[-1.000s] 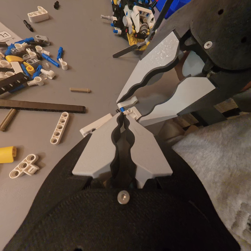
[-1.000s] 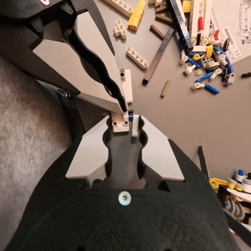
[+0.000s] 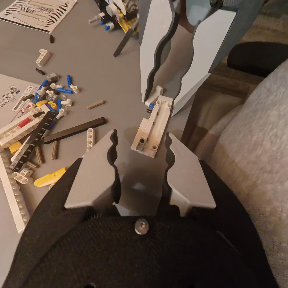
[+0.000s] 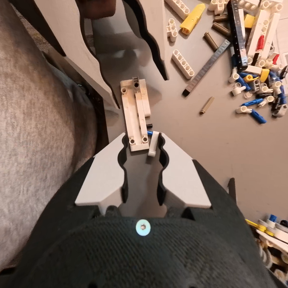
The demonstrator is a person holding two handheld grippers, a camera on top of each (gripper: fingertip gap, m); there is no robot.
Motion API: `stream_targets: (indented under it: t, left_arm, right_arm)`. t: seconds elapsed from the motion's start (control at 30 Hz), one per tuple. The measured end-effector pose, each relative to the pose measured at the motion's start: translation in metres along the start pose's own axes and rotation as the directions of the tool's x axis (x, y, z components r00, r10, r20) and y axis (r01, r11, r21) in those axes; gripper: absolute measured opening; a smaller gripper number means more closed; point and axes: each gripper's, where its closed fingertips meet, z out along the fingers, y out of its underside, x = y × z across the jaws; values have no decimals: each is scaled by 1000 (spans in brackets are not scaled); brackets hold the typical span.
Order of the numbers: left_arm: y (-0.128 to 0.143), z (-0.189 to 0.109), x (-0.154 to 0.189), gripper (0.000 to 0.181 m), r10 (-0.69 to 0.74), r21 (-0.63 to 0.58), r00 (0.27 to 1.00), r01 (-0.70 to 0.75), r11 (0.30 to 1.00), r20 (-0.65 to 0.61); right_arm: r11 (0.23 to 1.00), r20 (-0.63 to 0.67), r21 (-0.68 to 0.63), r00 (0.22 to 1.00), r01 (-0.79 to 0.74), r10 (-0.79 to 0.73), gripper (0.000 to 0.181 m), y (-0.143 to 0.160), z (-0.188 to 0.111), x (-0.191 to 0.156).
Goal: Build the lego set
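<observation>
A white lego sub-assembly [image 3: 155,124] lies lengthwise between my two grippers, just above the grey table [image 3: 93,62]. My left gripper [image 3: 141,134] is open, its fingers on either side of the assembly's near end and not touching it. My right gripper [image 4: 143,136] is shut on the other end of the assembly [image 4: 134,118], together with a small white connector [image 4: 153,143] on a blue pin. The right gripper also shows in the left wrist view [image 3: 159,107], and the left gripper in the right wrist view [image 4: 141,93].
A pile of loose white, blue, yellow and black pieces [image 3: 46,101] lies on the left by an instruction booklet [image 3: 9,93]. A sticker sheet [image 3: 39,12] and the partly built model [image 3: 118,15] are at the back. A grey fuzzy cloth [image 3: 249,140] borders the table's edge. About 4 cm separates my left fingertips from my right.
My left gripper has opened, let go of the assembly and pulled back from it. The right gripper still holds the assembly's end.
</observation>
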Motion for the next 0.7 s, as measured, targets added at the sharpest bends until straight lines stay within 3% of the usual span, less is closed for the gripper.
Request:
stream_targets:
  t: [0.23, 0.4, 0.7]
  left_arm:
    - [5, 6, 7, 55, 29, -51, 999, -31, 998, -39]
    - [7, 7, 15, 37, 37, -64, 995, -43, 997, -96]
    - [6, 8, 16, 37, 19, -56, 995, -24, 998, -98]
  right_arm:
    - [1000, 44, 18, 999, 24, -25, 38, 0, -1, -5]
    - [998, 76, 20, 995, 61, -63, 39, 0, -1, -6]
    - [997, 67, -9, 995, 76, -76, 39, 2, -1, -5]
